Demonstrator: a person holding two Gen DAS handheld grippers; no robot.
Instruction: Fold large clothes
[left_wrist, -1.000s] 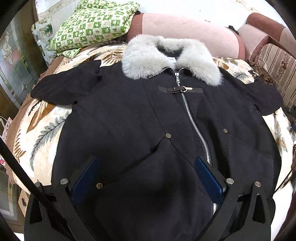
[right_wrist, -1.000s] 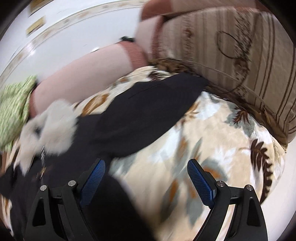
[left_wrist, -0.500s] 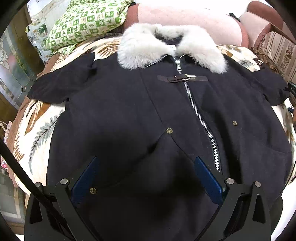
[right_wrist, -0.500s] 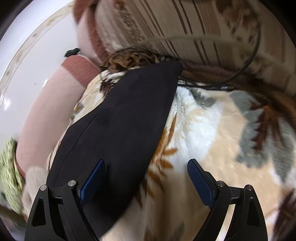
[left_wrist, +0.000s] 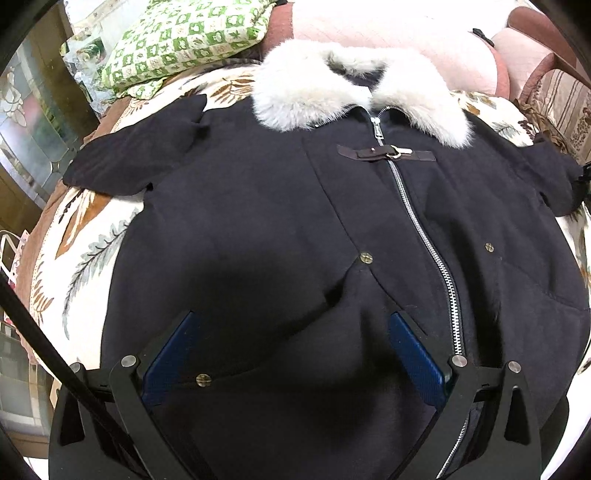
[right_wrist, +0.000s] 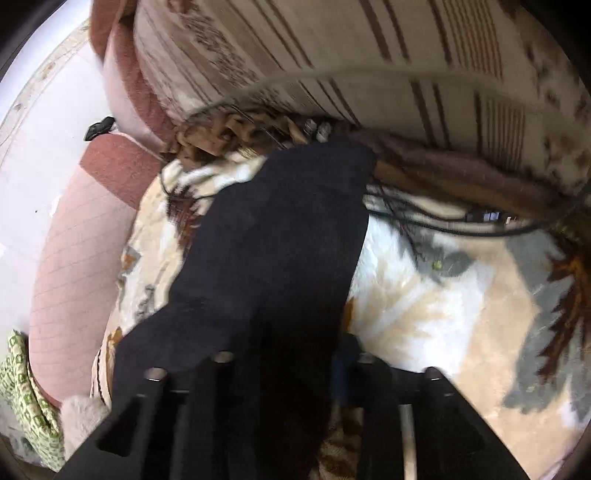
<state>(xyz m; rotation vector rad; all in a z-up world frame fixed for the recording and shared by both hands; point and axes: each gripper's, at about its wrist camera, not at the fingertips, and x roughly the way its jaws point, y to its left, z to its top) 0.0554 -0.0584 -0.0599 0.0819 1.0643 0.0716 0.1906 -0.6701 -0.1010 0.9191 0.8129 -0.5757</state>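
A black zip jacket (left_wrist: 266, 229) with a pale fur collar (left_wrist: 354, 92) lies face up, spread on a leaf-patterned blanket (left_wrist: 85, 236). My left gripper (left_wrist: 291, 350) is open and hovers over the jacket's lower front, left of the zipper (left_wrist: 428, 243). In the right wrist view the jacket's right sleeve (right_wrist: 273, 251) runs up from my right gripper (right_wrist: 291, 373), whose fingers have closed on the sleeve near its lower part. The sleeve cuff lies next to the sofa arm. The view is blurred.
A green checked pillow (left_wrist: 184, 40) lies at the back left. A pink sofa back (left_wrist: 388, 33) runs behind the collar. A striped sofa arm (right_wrist: 369, 62) stands to the right, with dark cables (right_wrist: 461, 221) on the blanket below it.
My right gripper has moved onto the right sleeve and closed on it; it was open before. The left gripper stays open and has drifted a little over the jacket front.
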